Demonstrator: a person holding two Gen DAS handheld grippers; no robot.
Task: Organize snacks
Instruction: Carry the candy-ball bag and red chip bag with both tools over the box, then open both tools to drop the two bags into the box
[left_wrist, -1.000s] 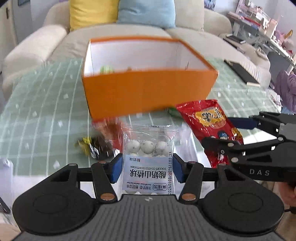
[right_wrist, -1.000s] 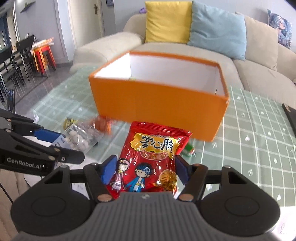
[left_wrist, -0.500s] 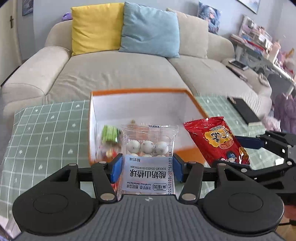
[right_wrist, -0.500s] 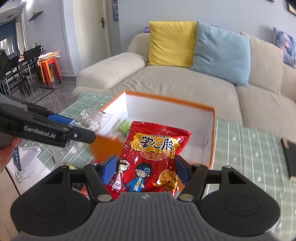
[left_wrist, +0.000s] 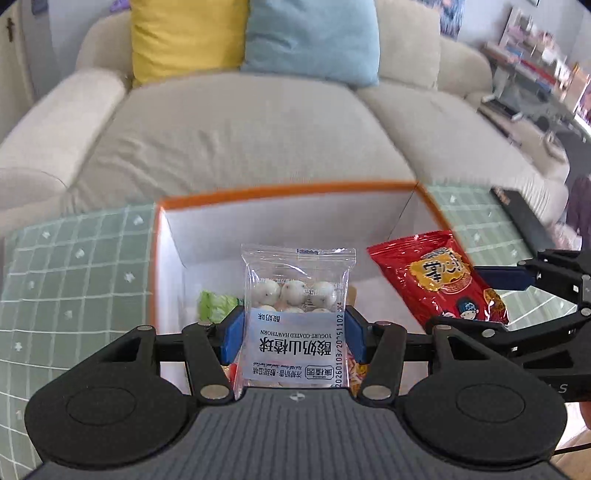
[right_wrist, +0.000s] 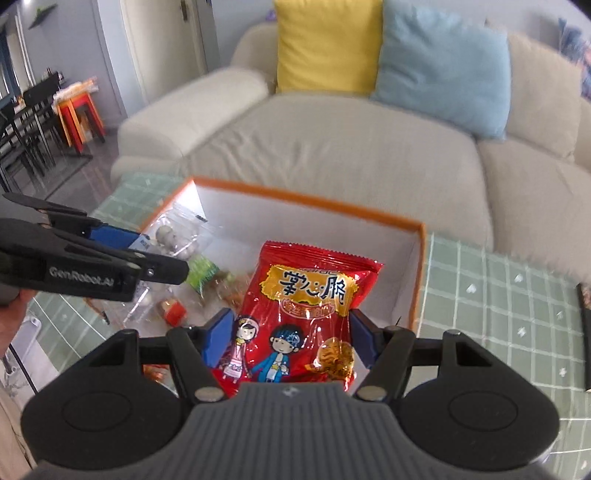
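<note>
Left hand-held gripper (left_wrist: 294, 334) pinching hawthorn packet (left_wrist: 297, 295), over orange box (left_wrist: 284, 187)

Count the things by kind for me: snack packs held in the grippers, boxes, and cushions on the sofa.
Snack packs held in grippers: 2, the clear hawthorn-ball pack in the left gripper and the red snack bag in the right gripper
Orange box: 1
Cushions: 2, yellow cushion and blue cushion
Total: 5

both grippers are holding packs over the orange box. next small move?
Probably open both and drop. The left gripper pinches the clear hawthorn-ball pack and the right gripper pinches the red snack bag; both hang over the orange box, whose floor already holds a green snack. Lowering slightly first may help.
</note>
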